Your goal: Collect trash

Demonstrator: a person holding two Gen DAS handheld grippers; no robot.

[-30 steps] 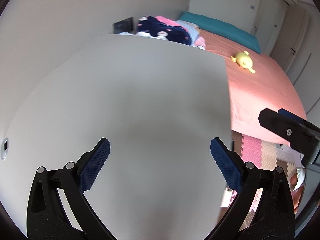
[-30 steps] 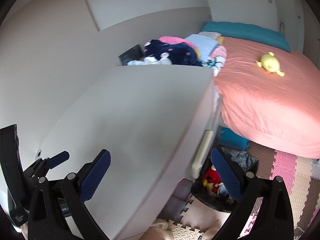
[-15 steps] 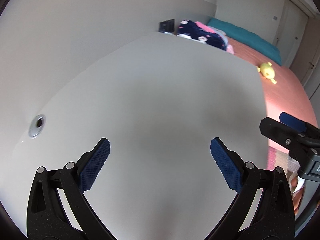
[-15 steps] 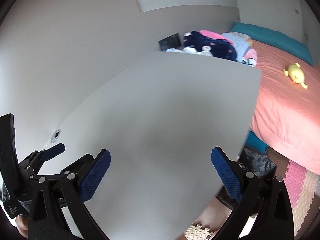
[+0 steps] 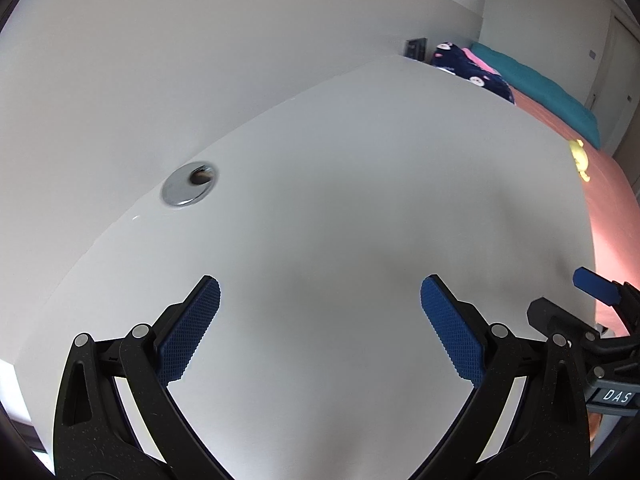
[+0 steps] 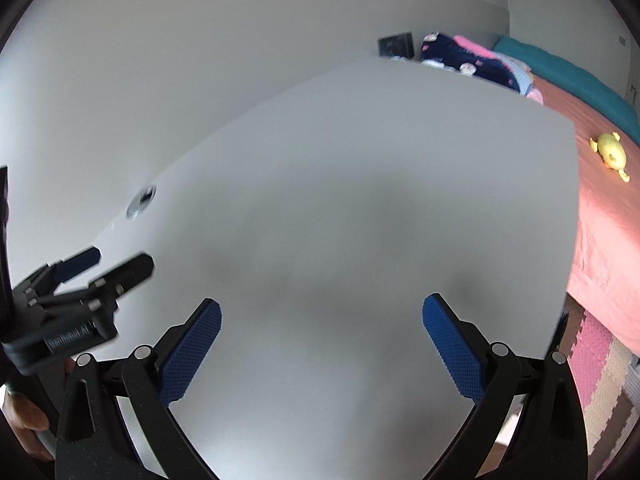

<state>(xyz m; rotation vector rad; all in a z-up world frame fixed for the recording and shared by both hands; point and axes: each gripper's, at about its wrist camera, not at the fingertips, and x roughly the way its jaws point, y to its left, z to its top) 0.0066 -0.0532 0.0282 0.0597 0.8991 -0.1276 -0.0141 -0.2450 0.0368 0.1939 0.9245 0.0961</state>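
Left tool (image 6: 96, 268) in right wrist view: motion-blurred, cut by left frame edge; label lettering unreadable.
Right tool (image 5: 592, 300) in left wrist view: cut by right frame edge, only one blue pad and part of frame visible; label reads "DAS", rest cut off.
Grommet (image 6: 141, 201) on surface (image 6: 360, 200): smeared in right wrist view.
Dark object (image 5: 415, 49) behind far surface edge: too small to identify.
Bed (image 5: 608, 216): near part hidden by surface.
Floor mat (image 6: 600, 376): mostly cut off.
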